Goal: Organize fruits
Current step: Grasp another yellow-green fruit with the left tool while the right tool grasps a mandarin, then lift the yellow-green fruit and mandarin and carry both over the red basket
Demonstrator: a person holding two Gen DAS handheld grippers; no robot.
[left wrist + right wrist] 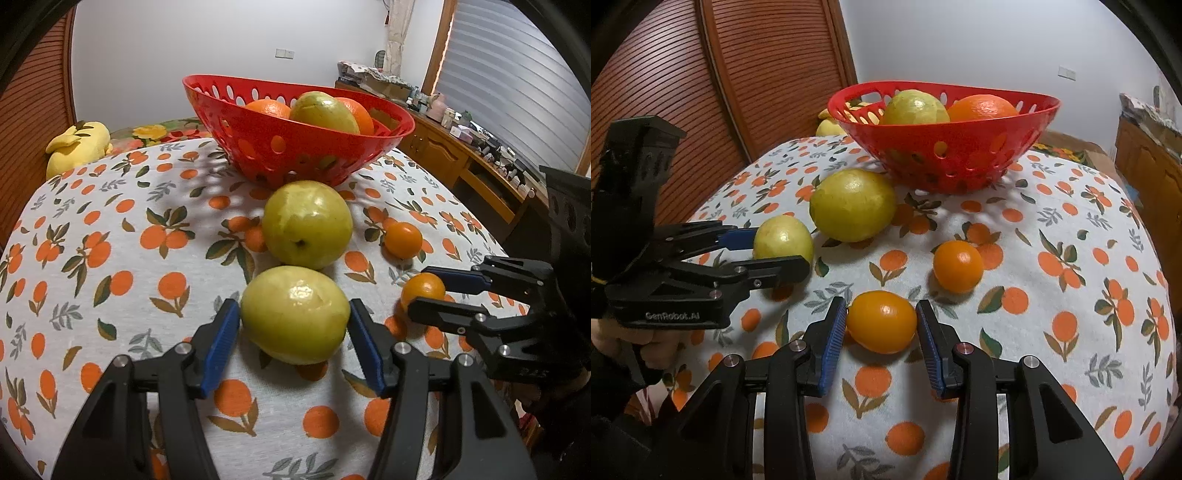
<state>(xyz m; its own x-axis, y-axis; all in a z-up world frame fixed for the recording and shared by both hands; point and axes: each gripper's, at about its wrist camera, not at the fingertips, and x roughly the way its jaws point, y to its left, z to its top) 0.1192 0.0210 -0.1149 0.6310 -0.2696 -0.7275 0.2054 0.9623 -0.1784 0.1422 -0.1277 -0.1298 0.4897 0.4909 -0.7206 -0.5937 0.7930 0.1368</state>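
My left gripper [293,325] is closed around a yellow-green fruit [295,314] lying on the tablecloth; both blue pads touch its sides. A second yellow-green fruit [307,223] lies just beyond it. My right gripper [881,325] is closed around a small orange fruit [881,320], pads at its sides. Another small orange fruit [957,266] sits further on. The red perforated basket [295,147] stands at the back, holding one yellow-green fruit [323,110] and oranges [269,108].
The round table wears a cloth printed with oranges [110,240]. A yellow plush toy [77,146] lies behind the table on the left. A wooden desk with clutter [480,147] runs along the right. A slatted wooden door [701,92] stands at the left.
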